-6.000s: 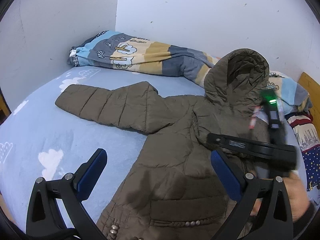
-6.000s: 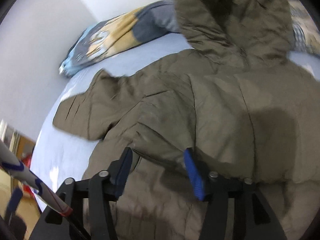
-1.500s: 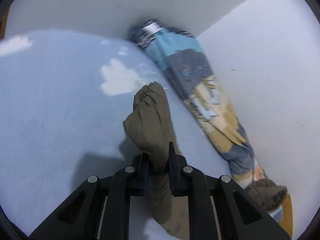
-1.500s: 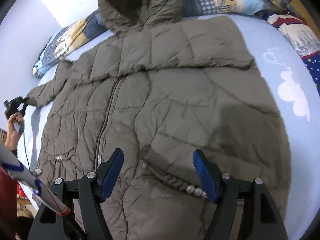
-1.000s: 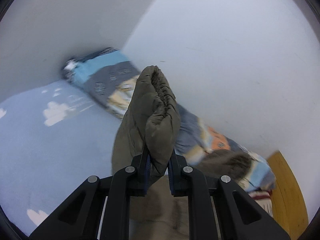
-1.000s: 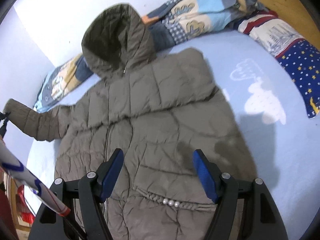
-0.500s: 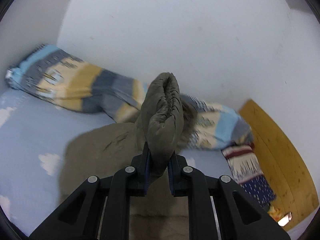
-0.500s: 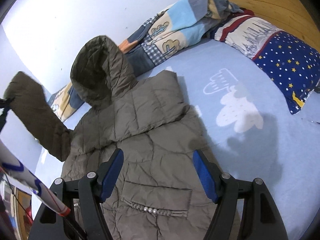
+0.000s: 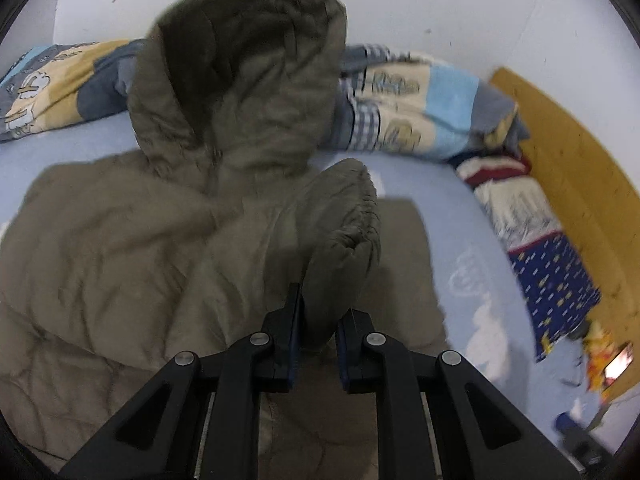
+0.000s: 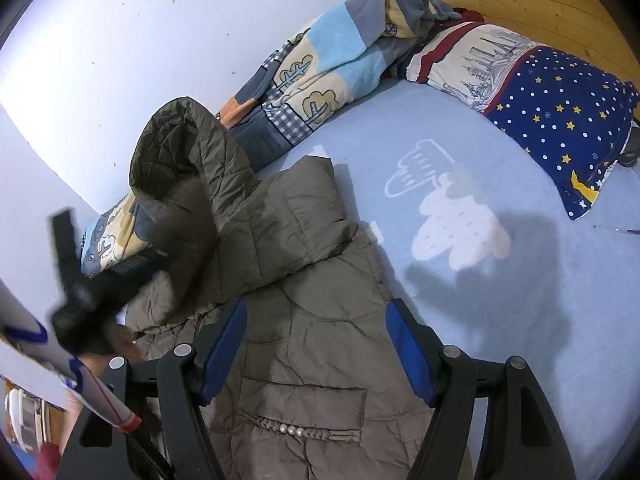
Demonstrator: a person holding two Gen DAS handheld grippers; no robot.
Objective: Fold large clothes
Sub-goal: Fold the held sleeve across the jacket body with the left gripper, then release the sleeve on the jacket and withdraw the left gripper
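Clamping our left gripper (image 9: 318,338) jaws on the olive quilted jacket's (image 9: 100,248) sleeve cuff (image 9: 348,236) below its hood (image 9: 240,80), we hold our right gripper (image 10: 316,354) jaws apart above its pocket.

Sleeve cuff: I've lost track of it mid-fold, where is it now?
In the left wrist view the sleeve cuff is clamped in the left claw, held over the jacket's chest just below the hood.

No readable text, labels or numbers anywhere (left view perhaps too blurred)
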